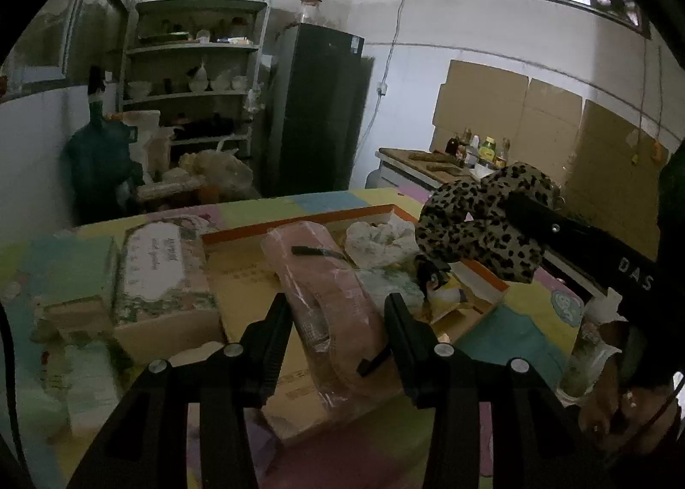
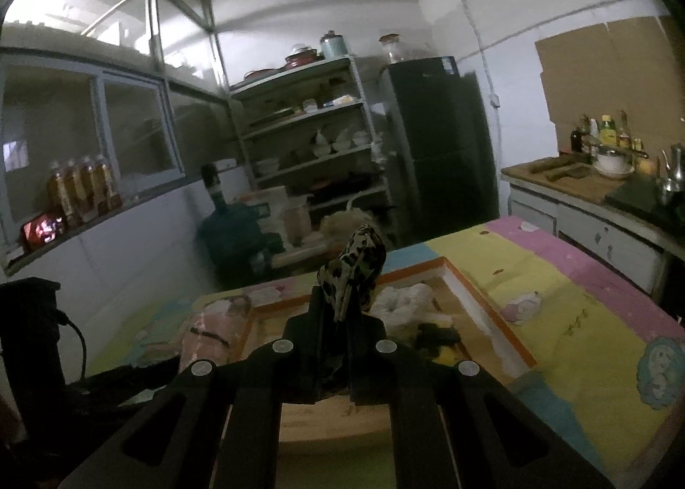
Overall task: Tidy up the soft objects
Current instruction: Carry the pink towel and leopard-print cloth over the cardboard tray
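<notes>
Spanning the near end of a pink plastic-wrapped roll, left claw: fingers spread, one on either side of the roll, not pressing it as far as the view shows. Roll lies lengthwise across the edge of an orange-rimmed cardboard tray.

Right claw: clenched on a leopard-print soft item, held in the air above the tray; same item seen from the left wrist at upper right, raised over the tray's right side.

Tray contents, beyond the roll: crumpled white cloth; small dark-and-yellow object, kind unclear.

Left of the tray, just beside it: floral-printed box.

Support: table under a pastel patchwork cover.

Background: metal shelving with crockery; dark refrigerator; counter with bottles; cardboard sheets on the wall.
</notes>
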Motion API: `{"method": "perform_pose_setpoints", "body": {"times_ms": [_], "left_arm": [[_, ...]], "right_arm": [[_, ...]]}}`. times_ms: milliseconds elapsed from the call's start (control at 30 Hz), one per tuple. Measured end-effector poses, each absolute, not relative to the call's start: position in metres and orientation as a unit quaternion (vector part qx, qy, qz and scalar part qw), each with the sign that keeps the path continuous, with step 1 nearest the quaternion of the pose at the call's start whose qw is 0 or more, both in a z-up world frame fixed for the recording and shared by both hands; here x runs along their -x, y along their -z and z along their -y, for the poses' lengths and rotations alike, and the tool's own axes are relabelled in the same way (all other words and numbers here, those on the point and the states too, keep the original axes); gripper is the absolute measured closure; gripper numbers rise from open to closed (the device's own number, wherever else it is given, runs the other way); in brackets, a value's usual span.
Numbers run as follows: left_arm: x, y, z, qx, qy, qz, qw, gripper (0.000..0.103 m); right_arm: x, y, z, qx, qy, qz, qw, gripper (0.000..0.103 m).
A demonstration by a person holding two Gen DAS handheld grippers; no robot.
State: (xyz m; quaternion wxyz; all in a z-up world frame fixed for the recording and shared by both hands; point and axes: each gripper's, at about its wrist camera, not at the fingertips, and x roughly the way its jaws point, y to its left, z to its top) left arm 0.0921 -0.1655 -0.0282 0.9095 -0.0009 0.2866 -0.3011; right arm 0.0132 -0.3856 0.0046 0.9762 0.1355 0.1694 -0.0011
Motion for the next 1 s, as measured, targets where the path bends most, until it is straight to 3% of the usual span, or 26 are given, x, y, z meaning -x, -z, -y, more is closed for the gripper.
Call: {"method": "perform_pose_setpoints", "body": {"times_ms": [1000], "left_arm": [[-0.14,0.072,0.206,0.001,0.278,-0.361,0.89,0.058]], "right_arm": [[-0.052,0.041,0.419,-0.19,-0.035,-0.205,0.96,0.095]]}}
